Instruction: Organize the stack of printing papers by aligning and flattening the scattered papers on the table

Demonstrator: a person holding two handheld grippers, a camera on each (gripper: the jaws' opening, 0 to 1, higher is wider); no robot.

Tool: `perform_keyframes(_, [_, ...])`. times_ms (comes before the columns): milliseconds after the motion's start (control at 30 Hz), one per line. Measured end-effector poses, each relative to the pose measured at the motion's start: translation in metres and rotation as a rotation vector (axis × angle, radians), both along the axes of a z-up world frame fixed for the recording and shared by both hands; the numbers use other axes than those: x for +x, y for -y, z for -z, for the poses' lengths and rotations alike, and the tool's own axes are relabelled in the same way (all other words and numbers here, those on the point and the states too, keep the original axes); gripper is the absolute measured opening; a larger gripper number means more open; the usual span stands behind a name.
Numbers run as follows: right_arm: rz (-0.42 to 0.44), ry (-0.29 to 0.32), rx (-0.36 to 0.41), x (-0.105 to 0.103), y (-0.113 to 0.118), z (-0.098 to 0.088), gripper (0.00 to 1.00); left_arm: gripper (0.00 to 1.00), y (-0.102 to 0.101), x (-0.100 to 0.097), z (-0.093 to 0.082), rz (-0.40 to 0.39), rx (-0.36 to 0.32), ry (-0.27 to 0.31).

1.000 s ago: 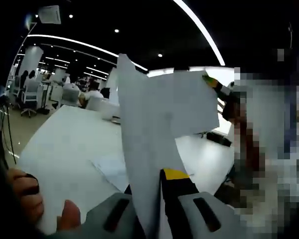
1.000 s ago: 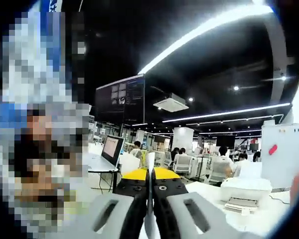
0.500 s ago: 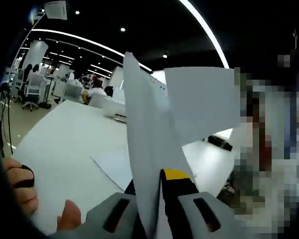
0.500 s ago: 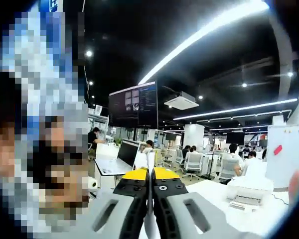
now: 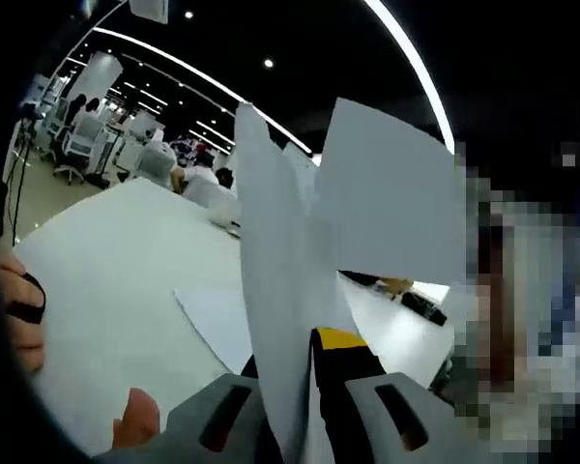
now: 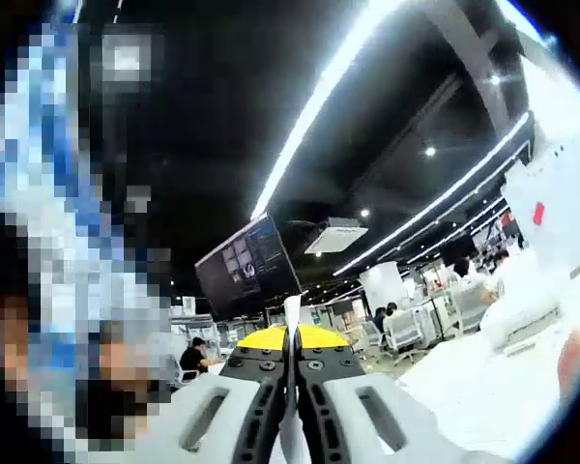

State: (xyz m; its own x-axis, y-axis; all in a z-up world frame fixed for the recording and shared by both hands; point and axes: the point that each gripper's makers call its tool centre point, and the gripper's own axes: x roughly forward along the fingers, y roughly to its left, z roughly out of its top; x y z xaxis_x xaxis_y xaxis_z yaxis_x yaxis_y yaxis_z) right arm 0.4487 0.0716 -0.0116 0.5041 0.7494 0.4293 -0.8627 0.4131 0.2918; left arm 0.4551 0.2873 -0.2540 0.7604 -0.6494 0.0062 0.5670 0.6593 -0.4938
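Both tongs, left (image 5: 304, 387) and right (image 6: 292, 372), are clenched on thin white printing-paper sheets (image 5: 300, 290) raised off the white tabletop (image 5: 116, 261), where another sheet (image 5: 217, 324) lies; lowering them level would probably square edges best.

Open office: dark ceiling (image 6: 213, 145), bright light strips (image 6: 314, 106), white desks (image 5: 106, 261).

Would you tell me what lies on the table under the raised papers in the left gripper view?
One flat sheet lies on the white table, partly hidden by the papers clamped in the left gripper. Anything further behind them is covered.
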Motion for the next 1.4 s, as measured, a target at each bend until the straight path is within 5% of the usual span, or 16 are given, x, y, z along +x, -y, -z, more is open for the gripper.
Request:
perform_keyframes(167, [-0.004,-0.049,0.007,0.025,-0.004,0.019,0.00,0.06,-0.004,0.004,0.009,-0.024,0.010,-0.023])
perform_keyframes(233, [-0.004,-0.038,0.008,0.024,-0.004,0.011,0.00,0.06,-0.005,0.005,0.011,-0.028,0.010,-0.032])
perform_keyframes(467, [-0.059,0.085,0.048,-0.004,-0.017,-0.065,0.00,0.06,0.001,0.011,0.020,-0.035,0.009,-0.056])
perform_keyframes(600, [-0.066,0.102,0.068,-0.014,-0.023,-0.075,0.00,0.06,0.005,0.012,0.019,-0.033,-0.006,-0.058])
perform_keyframes(933, [0.046,0.005,0.152,0.013,-0.013,0.012,0.00,0.06,0.010,0.012,0.020,-0.023,-0.060,-0.064])
perform_keyframes(1133, [0.161,-0.052,0.218,0.036,0.003,0.070,0.00,0.06,0.012,0.014,0.014,-0.021,-0.172,-0.079])
perform_keyframes(1200, [0.166,-0.116,0.236,0.043,0.005,0.091,0.00,0.06,0.014,0.013,0.013,-0.013,-0.204,-0.083])
perform_keyframes(1400, [0.217,-0.164,0.285,0.065,0.023,0.109,0.00,0.06,0.014,0.012,0.013,-0.011,-0.265,-0.096])
